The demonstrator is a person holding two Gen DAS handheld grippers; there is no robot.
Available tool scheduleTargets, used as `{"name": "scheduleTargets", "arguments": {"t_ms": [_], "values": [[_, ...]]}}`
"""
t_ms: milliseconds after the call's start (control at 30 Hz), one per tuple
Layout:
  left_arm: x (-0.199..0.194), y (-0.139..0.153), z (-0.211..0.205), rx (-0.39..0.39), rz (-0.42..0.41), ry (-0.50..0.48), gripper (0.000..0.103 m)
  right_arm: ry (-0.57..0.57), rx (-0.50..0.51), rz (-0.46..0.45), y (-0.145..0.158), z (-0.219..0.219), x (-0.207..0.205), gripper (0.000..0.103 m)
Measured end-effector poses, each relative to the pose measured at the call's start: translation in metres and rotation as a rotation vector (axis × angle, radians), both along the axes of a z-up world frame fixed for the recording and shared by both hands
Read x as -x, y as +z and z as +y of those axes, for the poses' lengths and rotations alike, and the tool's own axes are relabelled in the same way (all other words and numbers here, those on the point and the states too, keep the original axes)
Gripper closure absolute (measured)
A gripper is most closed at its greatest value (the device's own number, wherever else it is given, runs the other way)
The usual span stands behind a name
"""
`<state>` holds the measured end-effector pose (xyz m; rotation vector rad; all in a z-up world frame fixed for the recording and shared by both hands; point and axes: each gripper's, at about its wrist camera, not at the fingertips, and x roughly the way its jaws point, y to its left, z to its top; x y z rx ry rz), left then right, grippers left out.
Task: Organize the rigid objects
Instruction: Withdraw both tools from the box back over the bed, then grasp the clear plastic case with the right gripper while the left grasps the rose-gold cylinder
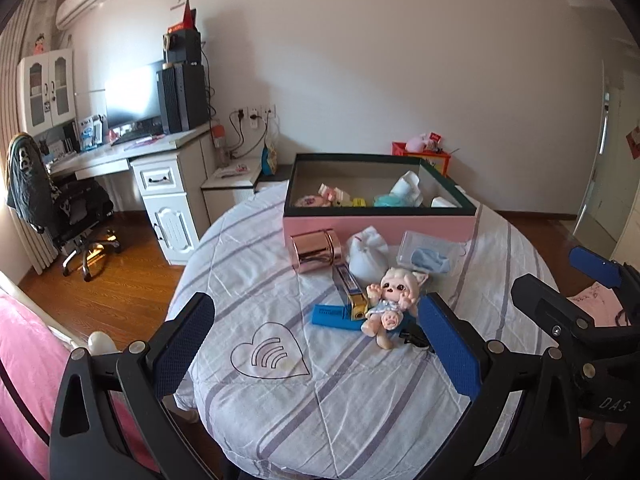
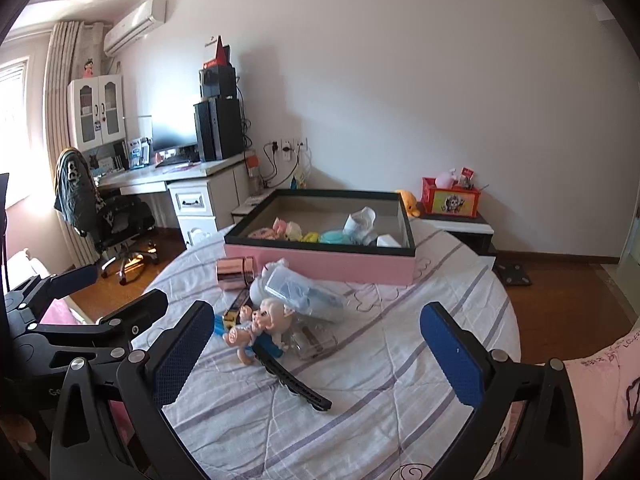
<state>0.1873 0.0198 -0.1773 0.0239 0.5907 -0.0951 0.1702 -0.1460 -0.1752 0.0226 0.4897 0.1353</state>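
Right at the middle of the round bench (image 1: 280, 408) lies a small doll (image 1: 390, 300) in a blue dress, resting on a flat blue case (image 1: 330, 315) and a gold-ended box (image 1: 352, 288) whose print is too small to read. Beside them sit a white pouch (image 1: 366, 254), a rose-gold canister (image 1: 316, 251), a clear packet of blue masks (image 1: 430, 254) and a black hair clip (image 2: 296, 380). Toward the far edge stands the pink box (image 1: 376, 224), dark-rimmed and partly filled. A striped cloth with a heart emblem (image 1: 270, 354) covers the bench; a desk (image 1: 132, 152) and chair (image 1: 60, 208) stand behind. The left gripper (image 1: 316, 344) and right gripper (image 2: 316, 356) both gape wide, holding nothing; "DAS" seems printed on one frame.
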Motion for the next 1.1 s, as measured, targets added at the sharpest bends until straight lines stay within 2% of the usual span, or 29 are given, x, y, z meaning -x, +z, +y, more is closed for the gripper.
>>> {"name": "scheduleTargets", "arguments": {"t_ms": [333, 667, 833, 1000, 1067, 1100], "values": [[-0.045, -0.025, 0.011, 0.004, 0.091, 0.051, 0.0, 0.014, -0.022, 0.122, -0.034, -0.001, -0.059, 0.0], [-0.085, -0.04, 0.035, -0.007, 0.126, 0.113, 0.0, 0.044, -0.016, 0.197, -0.051, 0.022, -0.115, 0.0], [-0.1, -0.047, 0.036, 0.016, 0.155, 0.085, 0.0, 0.042, -0.007, 0.235, -0.061, 0.027, -0.134, 0.0], [-0.115, -0.05, 0.021, 0.023, 0.176, 0.033, 0.0, 0.051, -0.038, 0.243, -0.065, 0.011, -0.137, 0.015], [-0.123, -0.052, 0.014, 0.033, 0.185, 0.006, 0.0, 0.058, -0.046, 0.223, -0.061, 0.003, -0.135, 0.03], [-0.127, -0.052, 0.01, 0.037, 0.195, -0.003, 0.0, 0.058, -0.047, 0.211, -0.059, -0.001, -0.133, 0.033]]}}
